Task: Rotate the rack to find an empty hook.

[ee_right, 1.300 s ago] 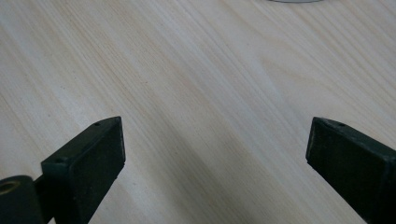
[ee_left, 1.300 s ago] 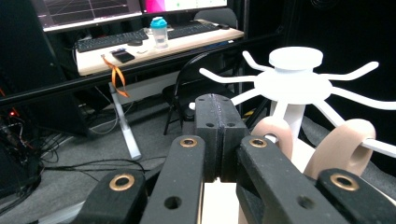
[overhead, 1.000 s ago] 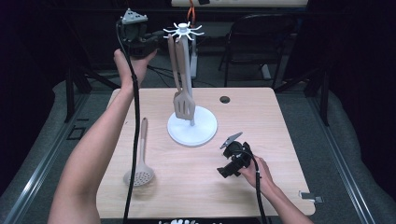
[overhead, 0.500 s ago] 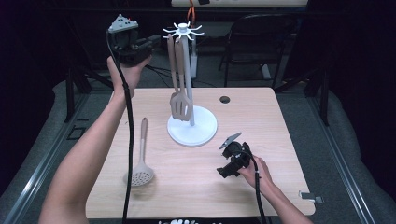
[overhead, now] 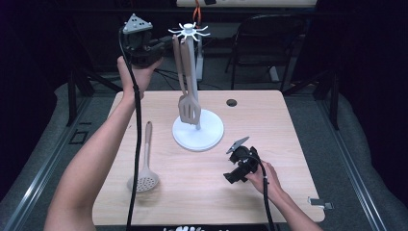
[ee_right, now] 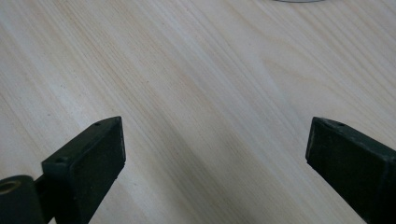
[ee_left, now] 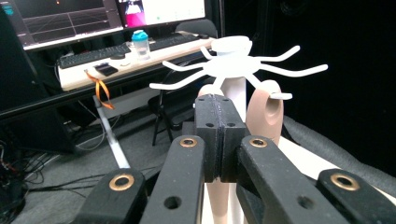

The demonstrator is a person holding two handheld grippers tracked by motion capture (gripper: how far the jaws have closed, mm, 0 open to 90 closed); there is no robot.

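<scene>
A white utensil rack (overhead: pixel 207 137) with a spoked top (ee_left: pixel 233 65) stands mid-table. A beige slotted spatula (overhead: pixel 189 109) hangs from it, and two beige handles show side by side below the spokes. One handle's hole (ee_left: pixel 267 112) sits on a spoke; another handle lies right behind my left gripper's tips. The left gripper (overhead: pixel 163 46) (ee_left: pixel 219 109) is held high just left of the rack top, shut, its pads meeting with nothing seen between them. A beige skimmer spoon (overhead: pixel 144 168) lies at the table's left. My right gripper (overhead: pixel 234 168) (ee_right: pixel 215 154) rests low over bare wood at the front right, open and empty.
The wooden table (overhead: pixel 288 144) has a round black hole (overhead: pixel 232 102) behind the rack and a small metal clip (overhead: pixel 320 203) at its front right edge. A chair (overhead: pixel 269 43) stands beyond the table. A desk with monitors, keyboard (ee_left: pixel 93 53) and a bottle (ee_left: pixel 140 44) lies farther off.
The left gripper drifted slightly left, then back toward the rack top. The hanging spatula swung a little. The right hand stayed put.
</scene>
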